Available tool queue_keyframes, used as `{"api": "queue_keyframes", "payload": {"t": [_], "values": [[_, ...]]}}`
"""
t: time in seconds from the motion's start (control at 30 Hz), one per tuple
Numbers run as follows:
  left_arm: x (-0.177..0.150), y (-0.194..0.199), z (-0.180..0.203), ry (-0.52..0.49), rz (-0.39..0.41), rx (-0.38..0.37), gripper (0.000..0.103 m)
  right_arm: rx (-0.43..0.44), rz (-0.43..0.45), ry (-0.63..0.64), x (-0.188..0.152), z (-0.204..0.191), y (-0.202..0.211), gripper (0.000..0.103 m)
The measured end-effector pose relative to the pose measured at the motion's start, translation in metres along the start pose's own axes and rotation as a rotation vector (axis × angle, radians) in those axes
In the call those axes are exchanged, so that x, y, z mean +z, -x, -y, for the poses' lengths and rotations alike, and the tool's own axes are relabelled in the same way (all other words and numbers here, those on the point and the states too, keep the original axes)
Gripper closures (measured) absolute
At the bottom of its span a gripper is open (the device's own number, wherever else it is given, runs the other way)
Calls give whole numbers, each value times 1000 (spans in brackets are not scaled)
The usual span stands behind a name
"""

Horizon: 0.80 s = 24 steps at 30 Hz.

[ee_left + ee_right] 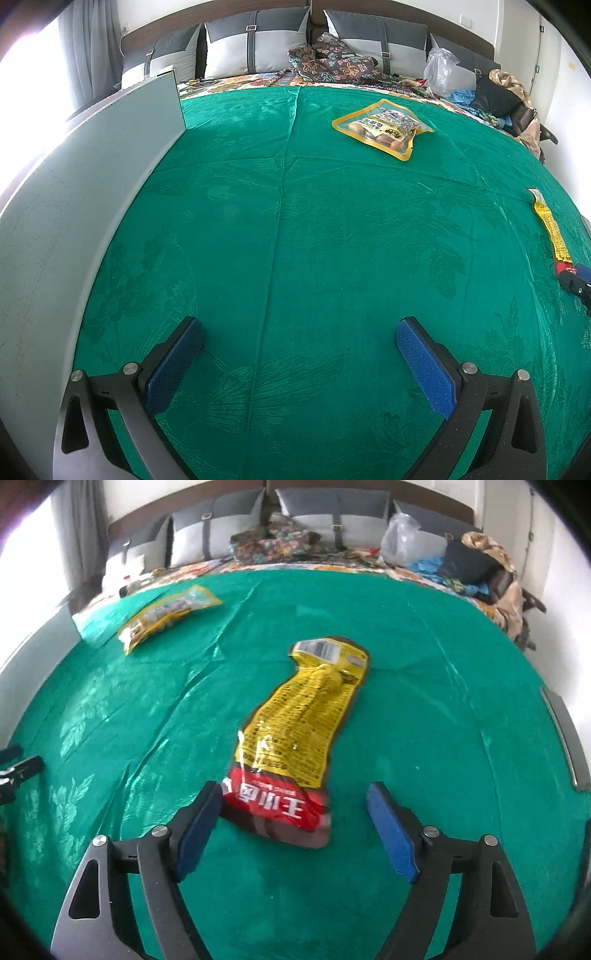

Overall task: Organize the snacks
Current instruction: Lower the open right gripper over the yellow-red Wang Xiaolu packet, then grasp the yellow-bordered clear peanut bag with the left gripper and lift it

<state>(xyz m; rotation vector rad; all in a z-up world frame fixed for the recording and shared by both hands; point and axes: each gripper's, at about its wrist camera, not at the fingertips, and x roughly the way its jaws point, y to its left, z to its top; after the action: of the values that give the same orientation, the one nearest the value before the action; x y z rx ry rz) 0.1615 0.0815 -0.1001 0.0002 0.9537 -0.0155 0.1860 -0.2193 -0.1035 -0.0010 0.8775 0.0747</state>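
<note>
A long yellow and red snack packet (pixel 295 738) lies flat on the green cloth (pixel 406 701). Its red end sits between the fingers of my open right gripper (pixel 295 823), nearer the left finger; touching cannot be told. The same packet shows at the right edge of the left wrist view (pixel 550 229). A clear packet with a yellow border (pixel 384 127) lies at the far middle right of the cloth; it also shows in the right wrist view (pixel 166 613). My left gripper (pixel 299 354) is open and empty above bare cloth.
A grey panel (pixel 74 192) stands along the left side of the cloth. Pillows (pixel 255 40), patterned fabric (pixel 332 62), a plastic bag (pixel 439 70) and clothes (pixel 502 92) lie at the far end. A grey rail (pixel 565 738) runs along the right edge.
</note>
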Motion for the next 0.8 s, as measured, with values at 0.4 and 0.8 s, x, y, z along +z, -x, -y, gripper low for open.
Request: {"api": "queue_keyframes", "payload": {"t": [0.4,0.8], "values": [[14,-8,3,-36,-55,-27,0,-6,-8,8,2,-3,-3,15],[182,-70,111,-531,-110,-95,1,-5,-8,8,1,-3,-3,14]]}}
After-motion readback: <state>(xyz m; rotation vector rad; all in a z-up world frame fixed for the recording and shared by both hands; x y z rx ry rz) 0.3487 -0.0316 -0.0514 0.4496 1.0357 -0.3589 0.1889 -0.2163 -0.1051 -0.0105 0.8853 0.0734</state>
